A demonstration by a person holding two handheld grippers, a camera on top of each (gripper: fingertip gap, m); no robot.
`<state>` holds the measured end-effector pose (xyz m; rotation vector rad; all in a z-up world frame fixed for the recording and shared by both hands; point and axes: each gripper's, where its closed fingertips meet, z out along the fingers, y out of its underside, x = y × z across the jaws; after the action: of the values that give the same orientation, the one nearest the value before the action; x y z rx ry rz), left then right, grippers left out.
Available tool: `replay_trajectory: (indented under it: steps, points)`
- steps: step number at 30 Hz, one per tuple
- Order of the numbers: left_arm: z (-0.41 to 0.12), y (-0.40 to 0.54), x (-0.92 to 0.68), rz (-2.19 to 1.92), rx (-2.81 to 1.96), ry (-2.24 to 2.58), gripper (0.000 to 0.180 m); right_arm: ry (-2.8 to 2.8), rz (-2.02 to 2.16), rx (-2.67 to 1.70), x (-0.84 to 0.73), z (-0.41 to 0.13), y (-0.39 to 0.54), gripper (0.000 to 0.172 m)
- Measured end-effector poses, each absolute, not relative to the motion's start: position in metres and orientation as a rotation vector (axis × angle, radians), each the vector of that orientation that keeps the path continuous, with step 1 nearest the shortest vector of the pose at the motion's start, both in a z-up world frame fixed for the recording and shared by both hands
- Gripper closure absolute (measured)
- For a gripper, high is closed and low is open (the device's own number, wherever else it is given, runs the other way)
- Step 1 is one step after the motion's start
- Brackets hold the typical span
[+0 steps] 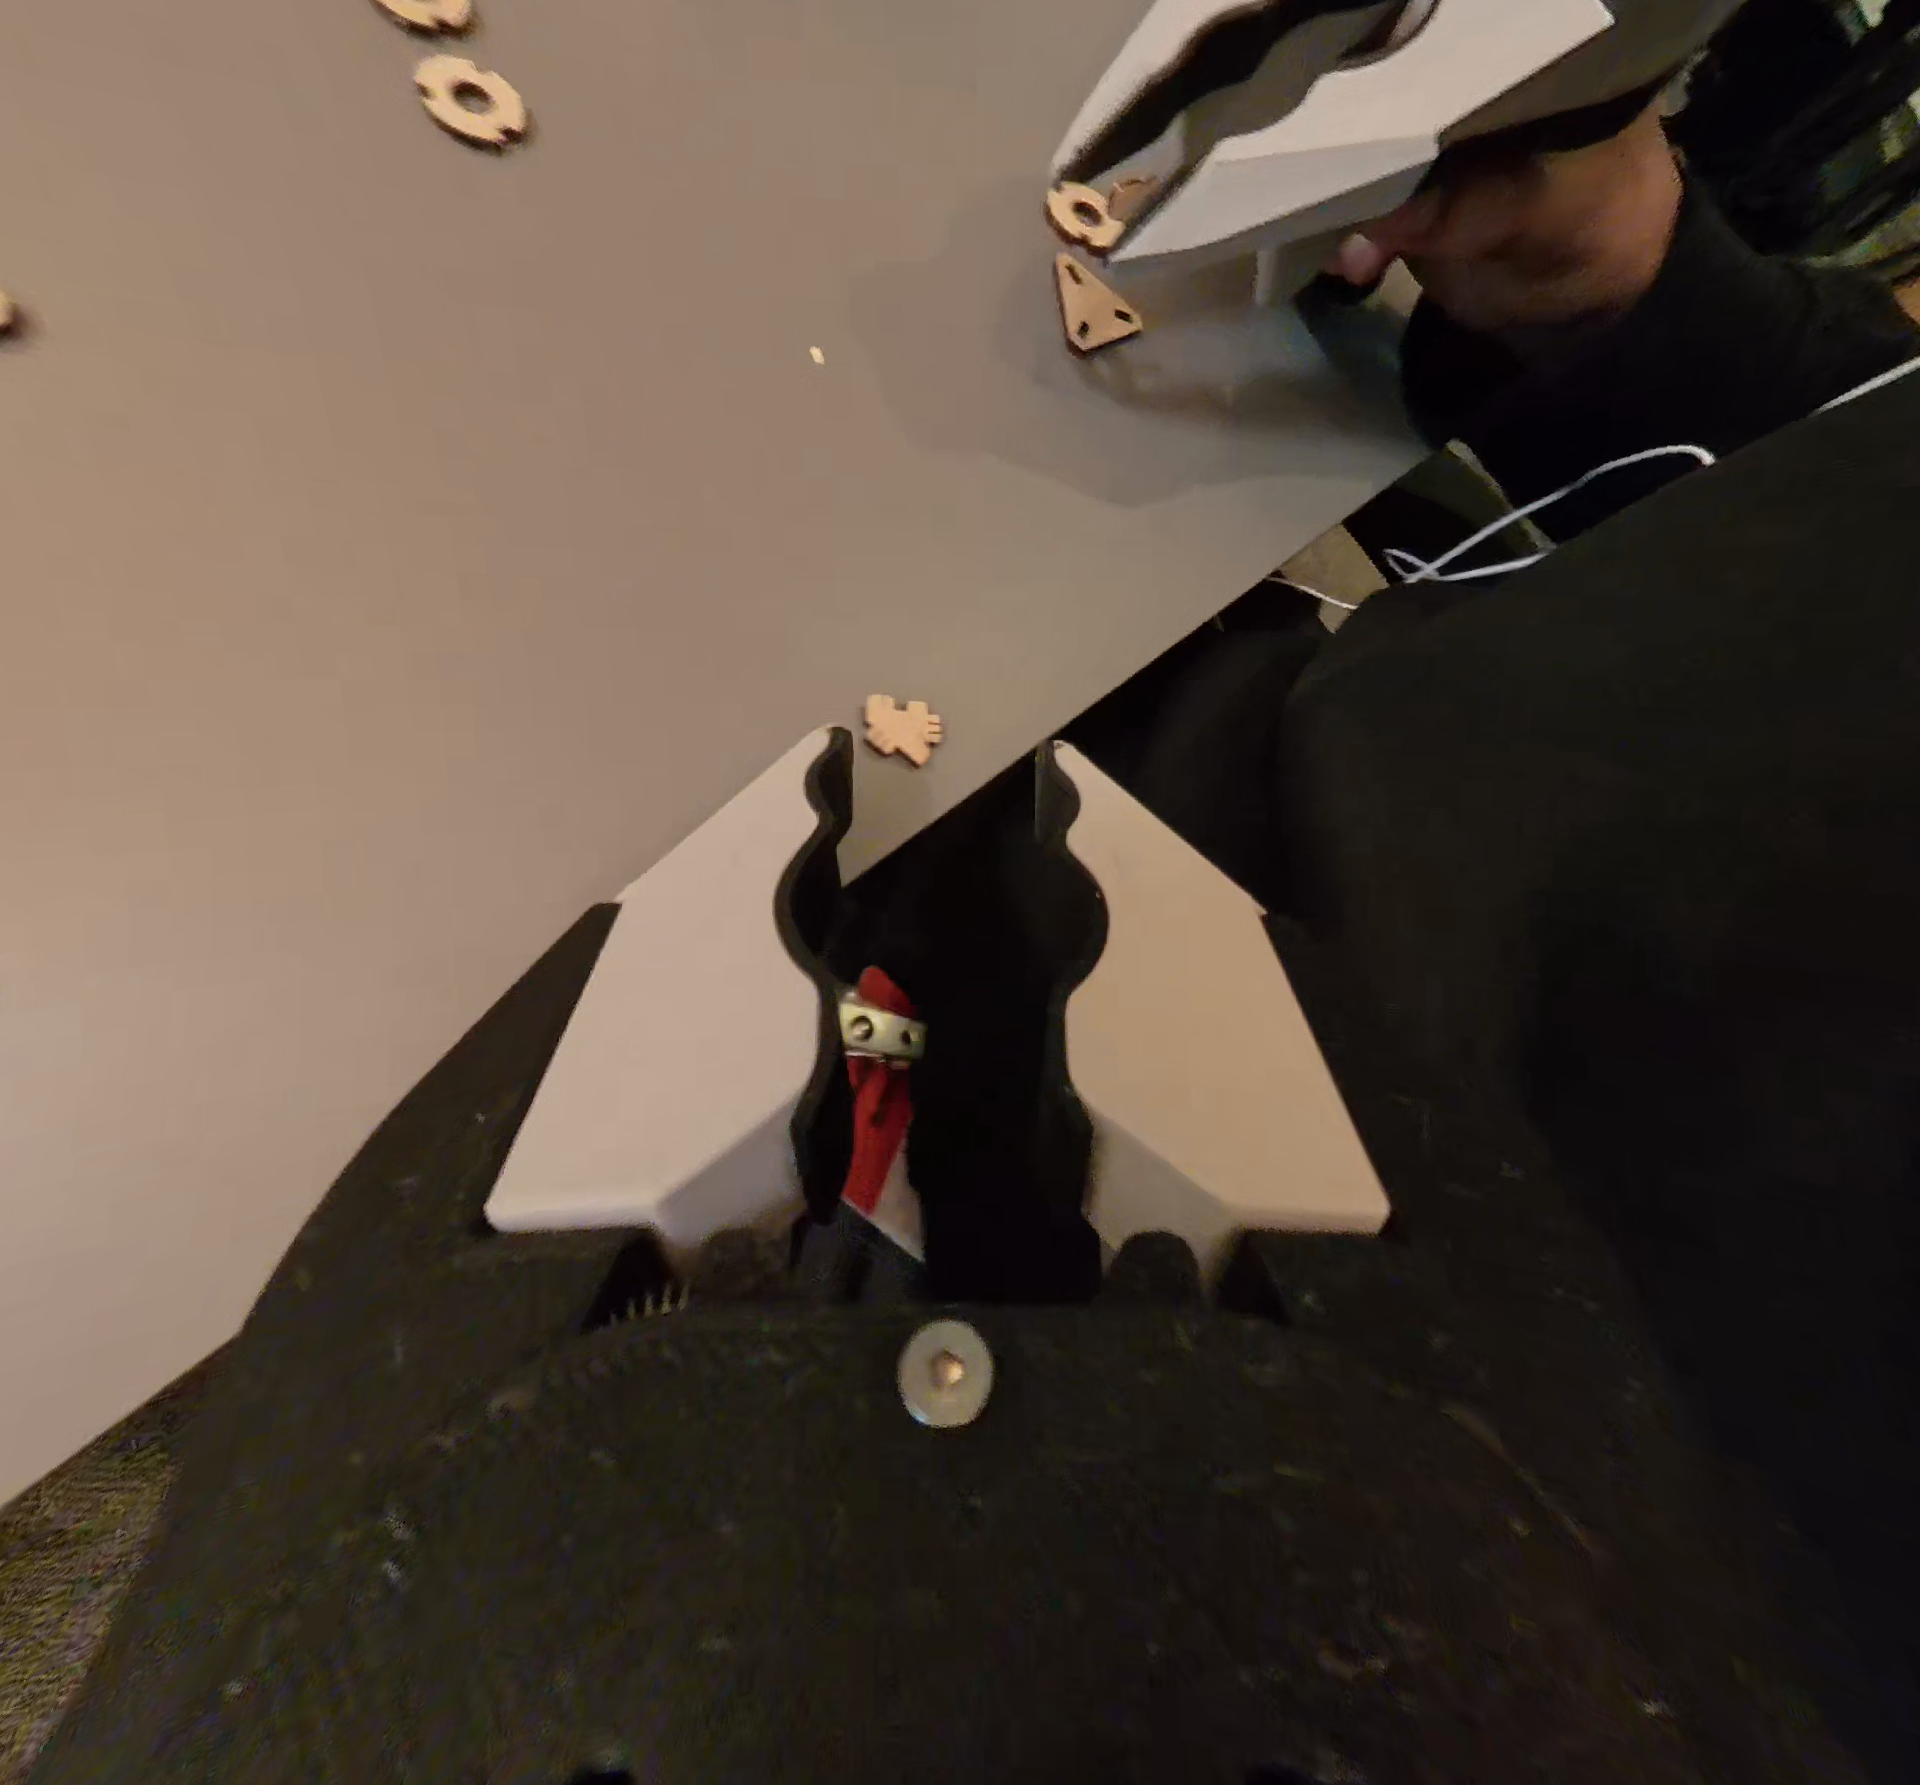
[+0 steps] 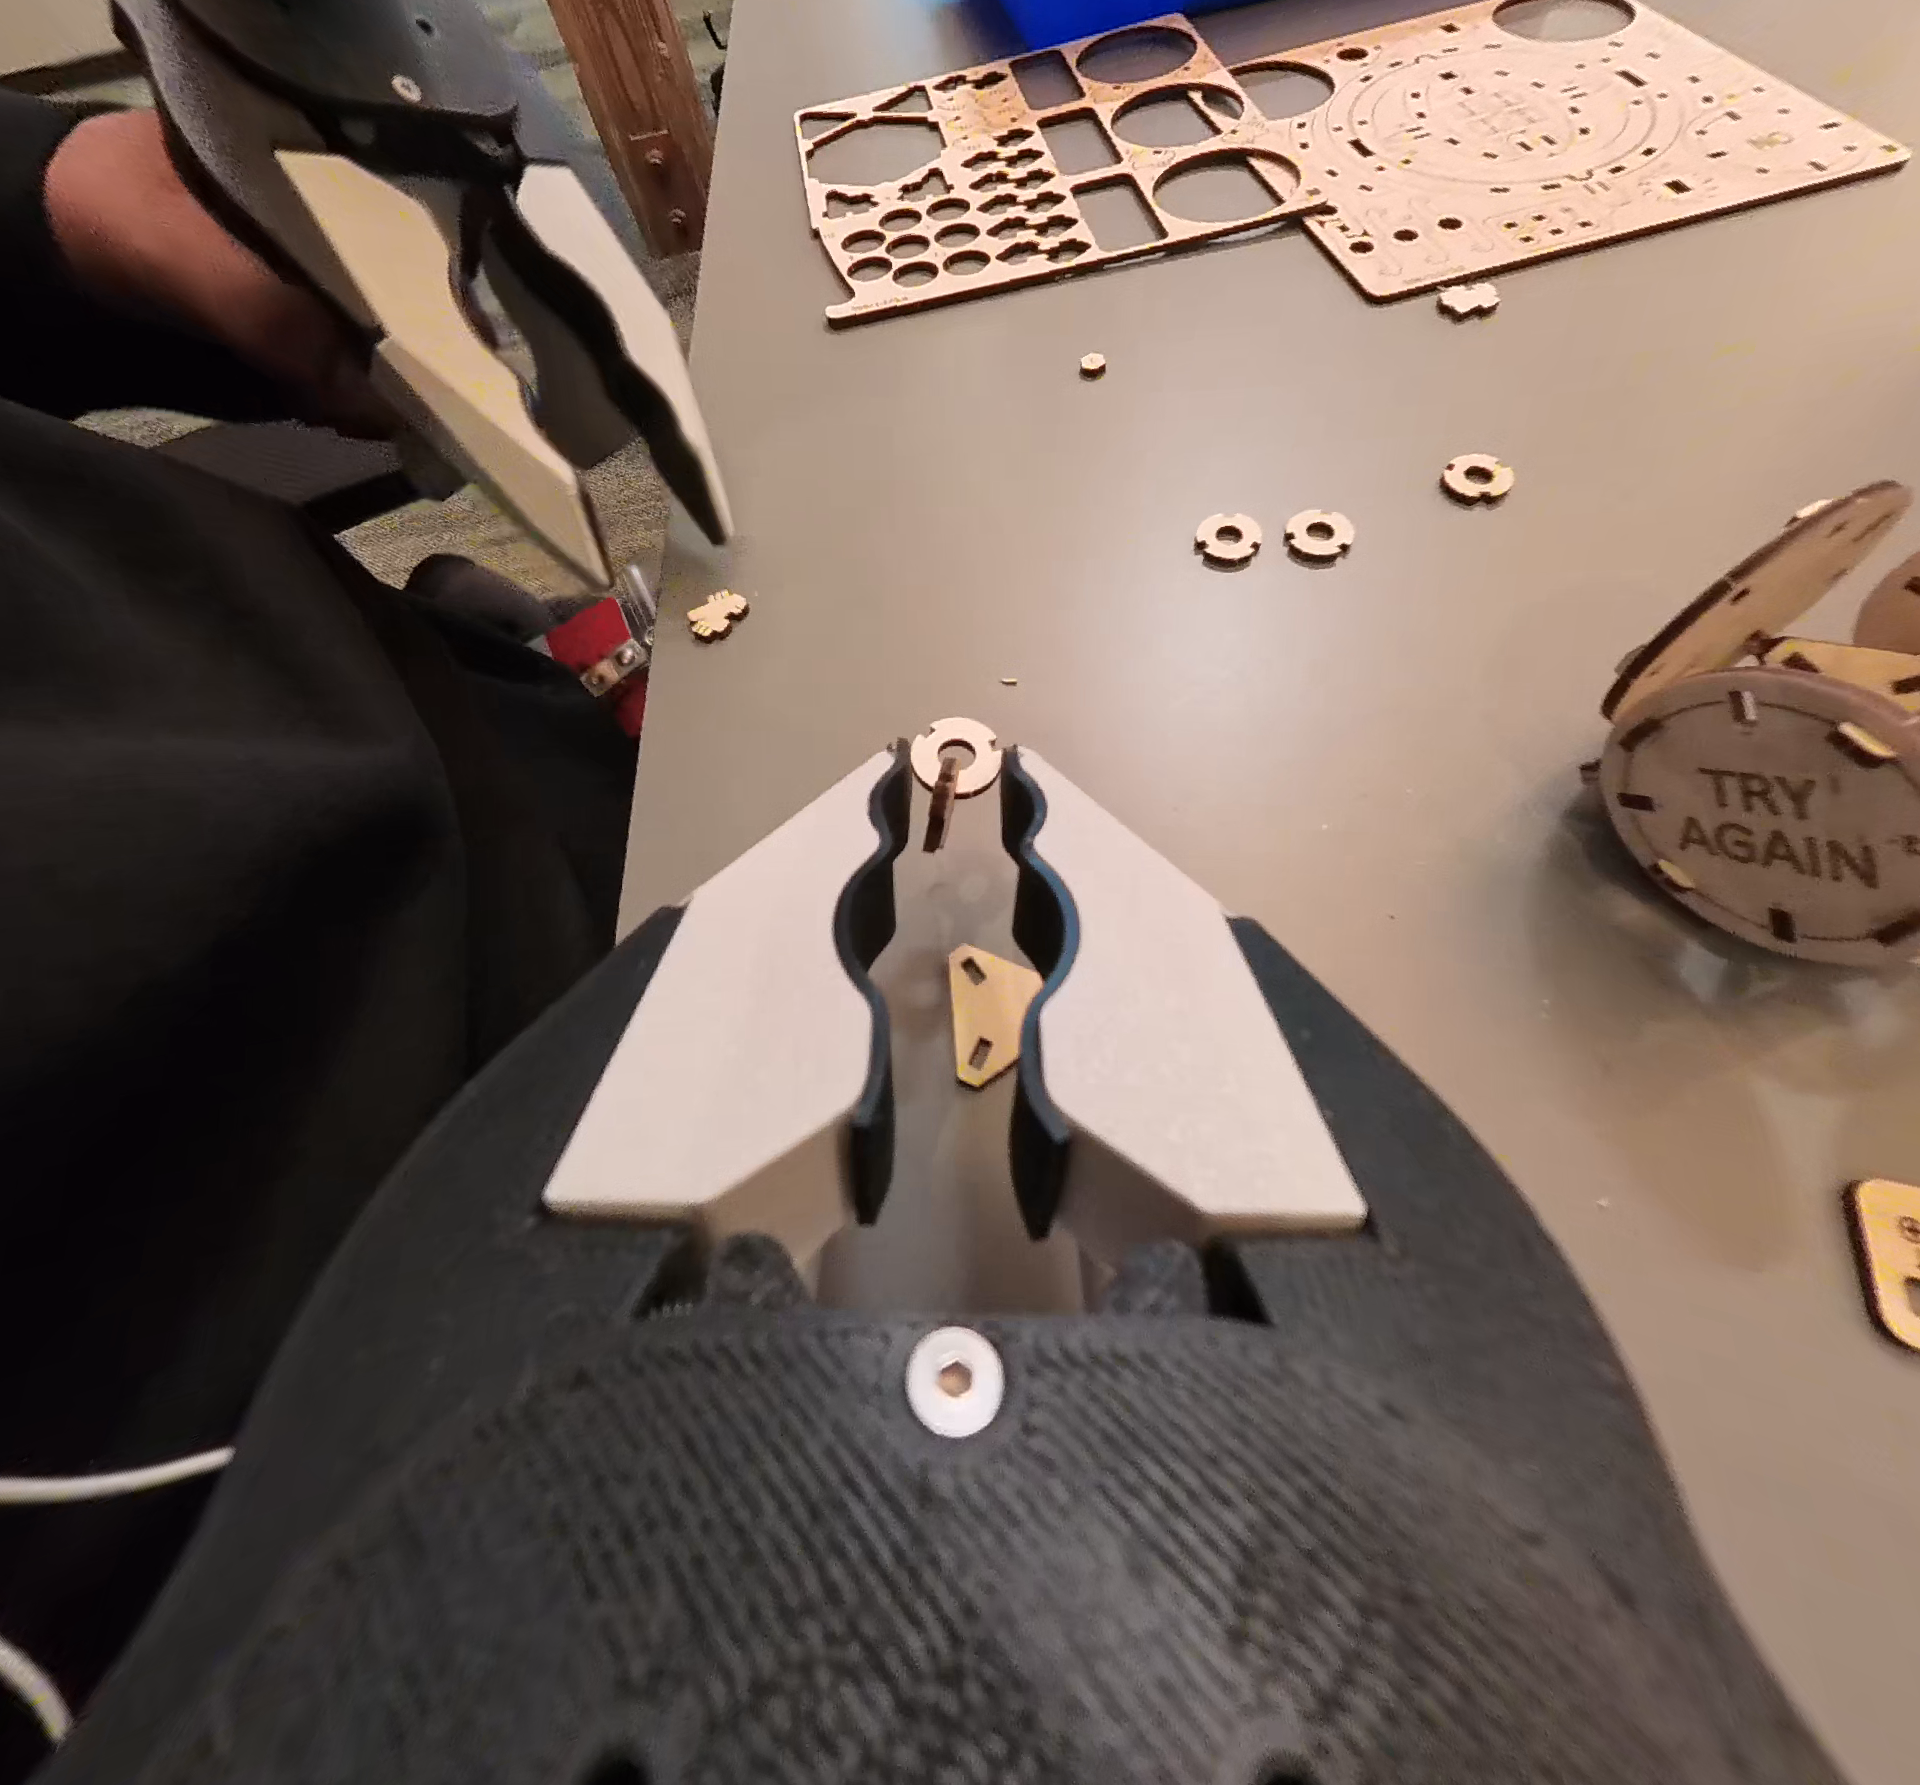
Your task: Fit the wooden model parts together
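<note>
My right claw [image 2: 954, 761] points low over the table [image 2: 1143, 655], tips clamped on a notched ring [image 2: 956, 754] with a small piece [image 2: 938, 813] stuck in it, while my left claw [image 1: 943, 748] hangs open, holding nothing, at the table edge beside a toothed piece [image 1: 902, 727].

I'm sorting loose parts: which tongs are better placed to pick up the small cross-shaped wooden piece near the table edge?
Probably left. The left tongs are open and empty just beside the cross-shaped piece; the right tongs already grip a wooden ring.
</note>
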<state>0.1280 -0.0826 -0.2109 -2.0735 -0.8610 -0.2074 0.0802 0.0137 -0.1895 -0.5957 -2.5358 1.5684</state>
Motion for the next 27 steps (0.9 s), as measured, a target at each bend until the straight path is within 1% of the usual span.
replay_trajectory:
  steps: [5,10,14,21,27]
  points:
    - [-0.224,-0.089,0.121,-0.09,-2.195,-0.799,0.15,-2.554,1.558,-0.583,0.082,-0.191,0.012,0.156]
    - [-0.225,-0.081,0.121,-0.079,-2.231,-0.717,0.153,-2.604,1.727,-0.633,0.094,-0.182,0.002,0.156]
    - [-0.228,-0.077,0.122,-0.061,-2.269,-0.658,0.165,-2.684,1.861,-0.69,0.105,-0.178,-0.008,0.156]
    - [-0.227,-0.074,0.123,-0.142,-2.253,-0.614,0.168,-2.772,2.03,-0.734,0.114,-0.172,-0.024,0.157]
    - [-0.219,-0.062,0.119,-0.078,-2.199,-0.526,0.168,-2.852,2.076,-0.786,0.114,-0.174,-0.033,0.156]
